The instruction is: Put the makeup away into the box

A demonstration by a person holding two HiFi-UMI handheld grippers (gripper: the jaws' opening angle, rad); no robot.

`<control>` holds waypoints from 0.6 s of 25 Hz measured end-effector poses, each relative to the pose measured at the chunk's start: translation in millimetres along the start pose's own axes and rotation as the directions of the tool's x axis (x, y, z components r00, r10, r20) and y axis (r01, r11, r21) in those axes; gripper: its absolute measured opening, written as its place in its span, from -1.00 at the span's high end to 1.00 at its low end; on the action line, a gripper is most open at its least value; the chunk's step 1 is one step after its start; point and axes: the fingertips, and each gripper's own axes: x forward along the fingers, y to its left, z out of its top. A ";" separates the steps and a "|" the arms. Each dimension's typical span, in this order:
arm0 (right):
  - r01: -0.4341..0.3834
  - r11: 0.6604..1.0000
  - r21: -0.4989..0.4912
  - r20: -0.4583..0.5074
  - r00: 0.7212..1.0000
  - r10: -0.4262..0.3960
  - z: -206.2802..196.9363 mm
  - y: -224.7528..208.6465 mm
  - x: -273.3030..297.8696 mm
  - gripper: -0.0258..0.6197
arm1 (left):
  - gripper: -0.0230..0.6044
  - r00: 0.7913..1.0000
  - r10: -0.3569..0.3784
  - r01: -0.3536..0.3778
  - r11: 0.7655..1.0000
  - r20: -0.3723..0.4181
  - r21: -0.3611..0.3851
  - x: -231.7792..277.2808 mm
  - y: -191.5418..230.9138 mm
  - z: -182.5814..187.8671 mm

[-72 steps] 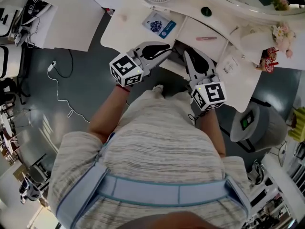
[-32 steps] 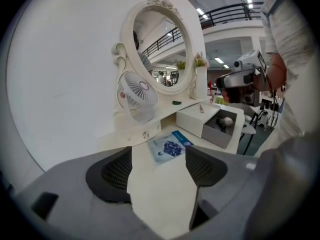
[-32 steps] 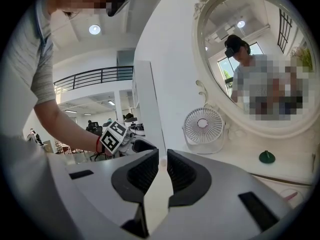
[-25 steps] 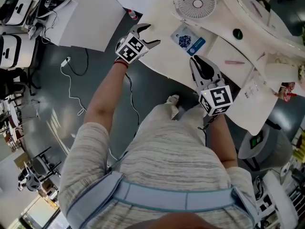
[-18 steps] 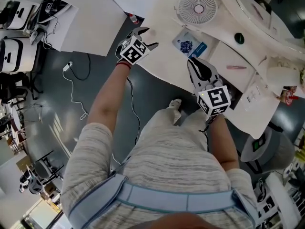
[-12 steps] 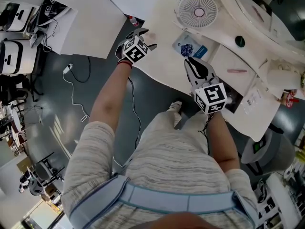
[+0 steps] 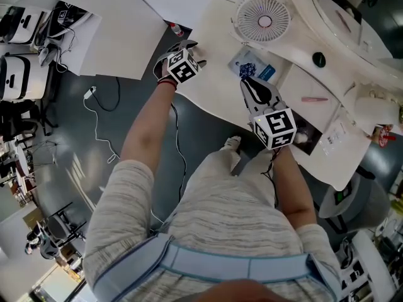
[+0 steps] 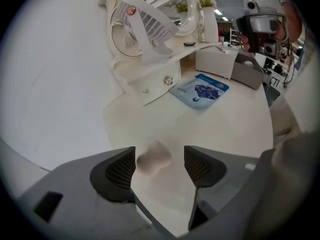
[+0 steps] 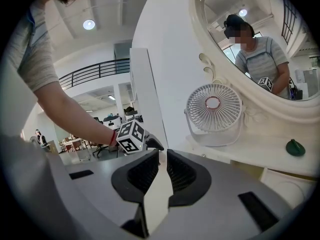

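A: What is sitting around the left gripper (image 8: 160,164)?

B: Its claw is spread wide over the cream table (image 8: 235,129), and the makeup sponge (image 8: 153,157) is lying on the tabletop between the two pads. It is sitting closer to the pad on the view's left. I cannot tell whether it is touching that pad.

A: Is anything crowding it?

B: A blue card (image 8: 200,90) is lying flat further along the table, well apart from the sponge. Beyond that a white box (image 8: 216,61) is standing beside a grey one (image 8: 248,70). A small drawer (image 8: 155,84) with jewel-like knobs is sitting under the mirror frame.

A: And the right gripper (image 9: 163,156)?

B: Its claw is pressed nearly together, showing only a thin slit and pinching nothing. It is hovering near the blue card and looking toward a round white fan (image 9: 214,106) and a small dark green knob (image 9: 295,147) on the shelf.

A: How are the surfaces looking?

B: The sponge is looking matte, beige and rounded with a soft waist. The table is looking smooth and faintly glossy, the pads are showing a black gridded texture, and the fan is showing a fine radial grille
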 end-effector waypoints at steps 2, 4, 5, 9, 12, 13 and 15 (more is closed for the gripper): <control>0.003 1.000 0.000 0.000 1.000 -0.003 0.1 -1.6 -0.9 0.88 | -0.05 1.000 0.000 0.000 1.000 -0.010 0.004 2.6 -0.9 -1.3; 0.009 1.000 0.002 0.002 1.000 -0.009 0.9 -4.4 -2.7 0.88 | -0.01 1.000 0.004 -0.004 1.000 -0.013 0.002 4.1 -0.2 -1.4; 0.012 1.000 0.004 0.004 1.000 -0.012 1.1 -5.8 -3.6 0.88 | 0.02 1.000 0.008 -0.008 1.000 -0.015 0.001 4.9 0.8 -1.5; 0.021 1.000 0.007 0.008 1.000 -0.021 2.1 -8.6 -7.5 0.88 | 0.05 1.000 0.017 -0.017 1.000 -0.025 0.005 9.4 3.4 -0.9; 0.028 1.000 0.012 0.011 1.000 -0.029 1.6 -9.7 -11.5 0.88 | 0.11 0.999 0.018 -0.018 1.000 -0.033 0.004 11.9 3.6 -1.1; 0.031 0.999 0.015 0.011 0.999 -0.031 0.8 -10.6 -13.0 0.88 | 0.12 0.999 0.018 -0.018 1.000 -0.035 -0.002 12.0 3.9 -1.5; 0.038 0.999 0.020 0.011 0.999 -0.039 -0.9 -12.7 -16.3 0.88 | 0.29 0.999 0.024 -0.025 1.000 -0.038 -0.017 12.0 5.4 -2.7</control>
